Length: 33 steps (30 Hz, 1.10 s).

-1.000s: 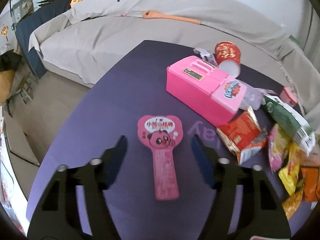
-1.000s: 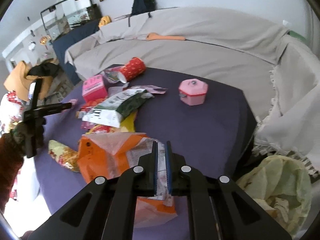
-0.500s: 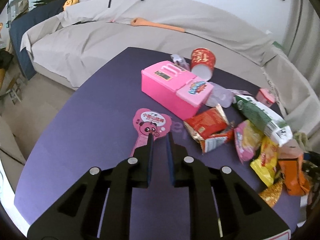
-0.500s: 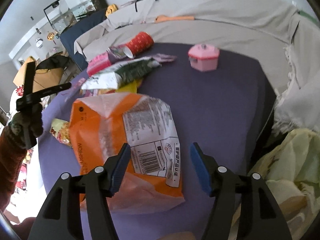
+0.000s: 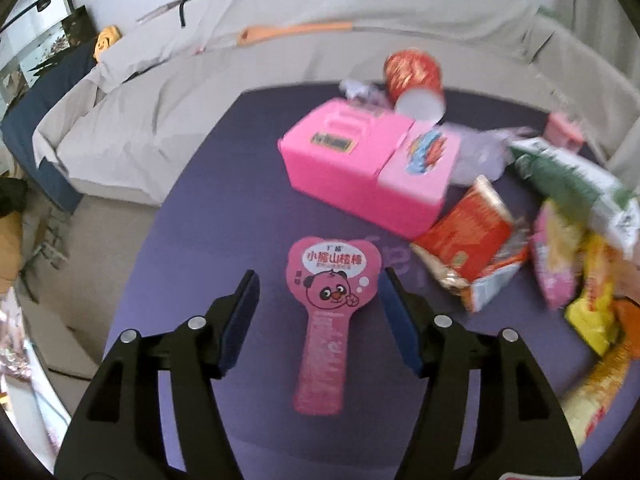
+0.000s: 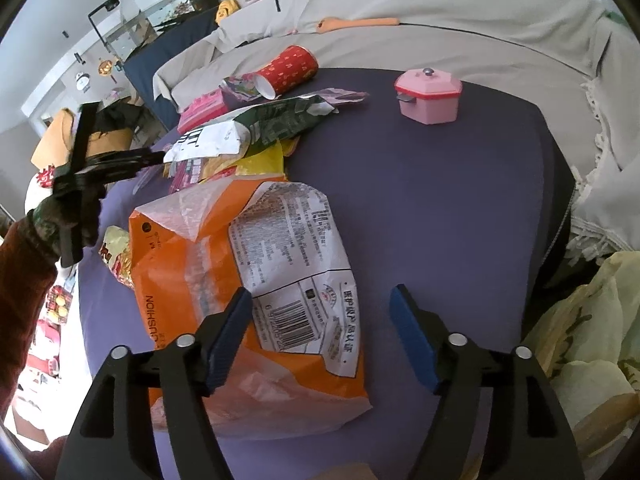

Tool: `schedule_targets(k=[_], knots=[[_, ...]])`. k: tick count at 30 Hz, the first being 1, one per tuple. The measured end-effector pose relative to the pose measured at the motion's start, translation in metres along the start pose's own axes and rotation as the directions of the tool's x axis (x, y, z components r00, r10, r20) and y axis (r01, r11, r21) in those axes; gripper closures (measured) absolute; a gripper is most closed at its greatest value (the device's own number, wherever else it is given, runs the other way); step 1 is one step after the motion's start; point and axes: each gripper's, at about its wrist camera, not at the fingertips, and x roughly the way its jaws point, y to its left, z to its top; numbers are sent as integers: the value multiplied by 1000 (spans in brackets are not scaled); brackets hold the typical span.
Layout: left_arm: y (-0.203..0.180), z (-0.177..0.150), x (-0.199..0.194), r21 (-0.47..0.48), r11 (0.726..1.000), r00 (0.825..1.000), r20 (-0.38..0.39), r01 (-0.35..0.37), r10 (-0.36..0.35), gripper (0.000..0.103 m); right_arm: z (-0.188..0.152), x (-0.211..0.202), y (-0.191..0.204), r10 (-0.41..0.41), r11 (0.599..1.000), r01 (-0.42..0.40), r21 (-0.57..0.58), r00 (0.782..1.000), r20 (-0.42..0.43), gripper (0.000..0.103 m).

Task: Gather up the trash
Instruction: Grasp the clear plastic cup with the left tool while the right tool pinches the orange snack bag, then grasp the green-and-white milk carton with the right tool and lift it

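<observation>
In my left wrist view, my left gripper hangs over the purple desk with its jaws apart; they have just been opening. The pink paddle-shaped wrapper lies flat on the desk between them, low in the frame's centre, and neither pad presses on it. Above it sits a pink toy box, with a red paper cup on its side behind. A heap of snack bags fills the right edge, blurred.

In my right wrist view, my right gripper also stands wide; its jaws have just been opening too. The orange bag lies on the desk at lower left of centre, its barcode corner between the pads, gripped by neither. A pink toy pot stands at upper right.

Judging by this, the collecting has barely begun: nearly all the wrappers are on the desk, and nothing is held.

Only the right view shows the pale yellow-green bag off the desk's lower right, probably where the trash goes, and the hand holding my other gripper at the left edge. Only the left view shows the paddle wrapper.
</observation>
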Motion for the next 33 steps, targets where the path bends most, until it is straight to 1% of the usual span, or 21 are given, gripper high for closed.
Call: schedule_targets(k=[1, 3, 4, 5, 7, 9, 11, 14, 16, 18, 20, 23, 25, 27, 30, 31, 33], knots=[[1, 1, 4, -23, 1000, 1000, -14, 5, -6, 45, -1, 1, 3, -4, 1000, 4, -18, 1000, -1, 29], [5, 0, 9, -73, 997, 999, -21, 32, -34, 69, -3, 2, 9, -23, 998, 22, -65, 1000, -7, 27], [6, -1, 9, -91, 995, 999, -18, 38, -40, 87, -3, 3, 13, -38, 995, 36, -97, 999, -13, 27], [6, -2, 7, -100, 994, 999, -8, 35, -36, 90, -4, 2, 14, -40, 994, 38, -102, 999, -17, 27], [5, -5, -4, -116, 992, 999, 28, 47, -44, 90, -5, -6, 12, -18, 996, 18, -89, 1000, 2, 27], [5, -9, -15, -132, 989, 997, 58, 60, -53, 90, -3, -17, 12, -8, 995, 13, -98, 999, 53, 27], [4, -14, -28, -152, 984, 993, 84, 91, -79, 90, 0, -27, 13, 11, 995, -2, -100, 996, 87, 27], [-2, -20, -48, -154, 980, 987, 115, 128, -111, 90, 10, -38, 10, 36, 997, -28, -69, 992, 121, 27], [-6, -21, -59, -150, 977, 982, 131, 152, -133, 90, 27, -39, 10, 24, 999, -19, -35, 990, 139, 27], [-13, -20, -66, -150, 976, 981, 139, 155, -134, 90, 51, -32, 14, 11, 1000, -8, -17, 989, 150, 27], [-18, -18, -72, -163, 975, 982, 141, 148, -126, 90, 77, -22, 19, 14, 1000, -15, 7, 989, 147, 27], [-20, -16, -75, -210, 965, 981, 147, 157, -127, 90, 117, 0, 25, 44, 996, -53, 71, 990, 131, 27], [-20, -16, -76, -231, 957, 978, 158, 174, -139, 90, 141, 26, 32, 60, 993, -69, 99, 994, 86, 27], [-21, -18, -75, -249, 952, 976, 163, 180, -142, 90, 153, 48, 37, 45, 992, -50, 116, 998, 43, 27], [-22, -23, -71, -269, 941, 974, 154, 203, -166, 90, 163, 79, 39, 29, 991, -25, 130, 999, -28, 27], [-22, -25, -69, -275, 939, 973, 151, 209, -172, 90, 164, 89, 38, 34, 989, -26, 142, 998, -56, 27], [-22, -28, -66, -281, 934, 972, 148, 220, -184, 90, 160, 99, 32, 66, 982, -51, 179, 995, -79, 28]])
